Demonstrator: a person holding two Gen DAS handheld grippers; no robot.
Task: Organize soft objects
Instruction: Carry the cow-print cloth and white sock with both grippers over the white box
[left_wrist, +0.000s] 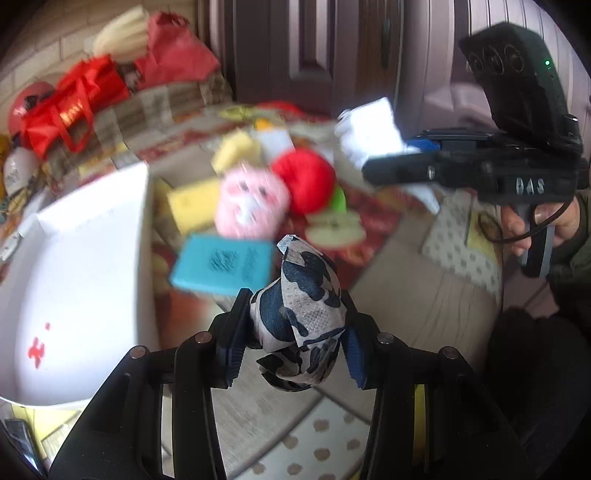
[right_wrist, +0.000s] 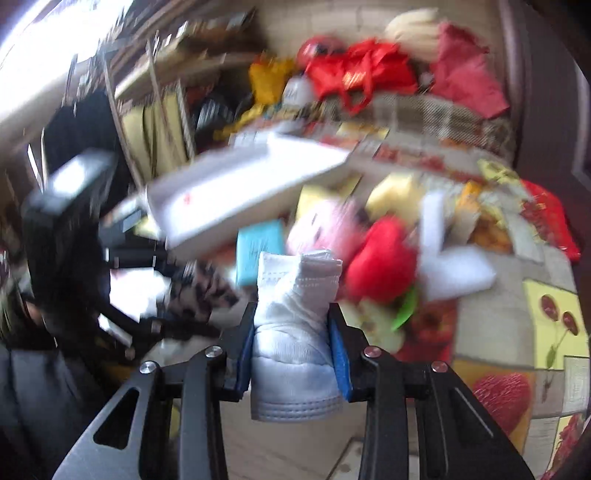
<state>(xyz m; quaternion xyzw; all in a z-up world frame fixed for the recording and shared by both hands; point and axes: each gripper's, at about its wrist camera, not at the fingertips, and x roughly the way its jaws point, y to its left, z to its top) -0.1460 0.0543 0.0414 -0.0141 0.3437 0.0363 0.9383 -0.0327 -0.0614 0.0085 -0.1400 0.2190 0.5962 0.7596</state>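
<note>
Blue-patterned cloth (left_wrist: 299, 314) sits clamped in our left gripper (left_wrist: 295, 332) beside white box (left_wrist: 74, 280); our right gripper (right_wrist: 291, 354) pinches white sock (right_wrist: 295, 332) above cluttered table (right_wrist: 517, 314), pink plush (left_wrist: 251, 206) nearby.

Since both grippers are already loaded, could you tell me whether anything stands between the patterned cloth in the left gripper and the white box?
Nothing visible does. The left gripper holds the patterned cloth in the air, and the open white box lies just to its left with a clear gap. The blue sponge sits beyond, off that path.
</note>
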